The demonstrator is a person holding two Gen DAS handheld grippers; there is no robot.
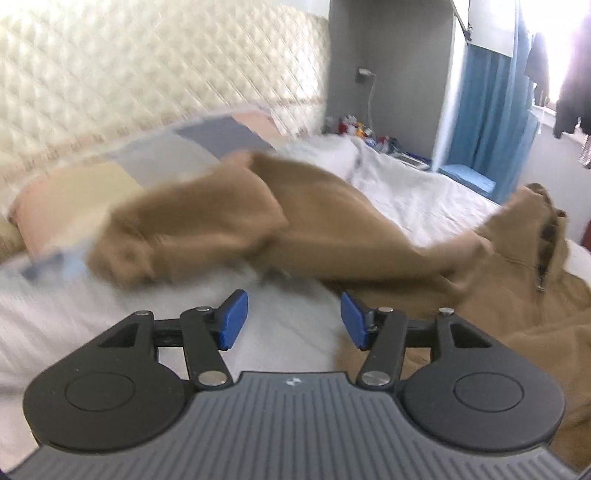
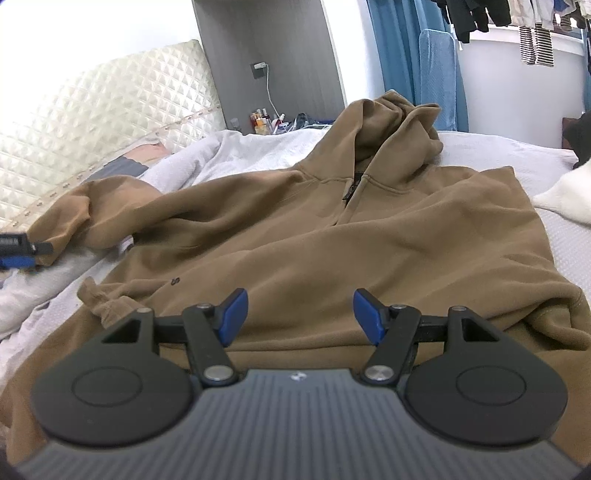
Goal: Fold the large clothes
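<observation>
The brown hoodie (image 2: 332, 236) lies front-up on the bed (image 2: 561, 251), its sleeve (image 1: 192, 225) flung out sideways. Left gripper (image 1: 293, 319) and right gripper (image 2: 299, 315) hover with fingers wide, holding nothing. A careless pinch could catch the bedsheet too.

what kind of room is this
Most likely a home bedroom: a brown hoodie lies on a bed with a quilted headboard, and laundry hangs by the window. Both grippers are open.
</observation>
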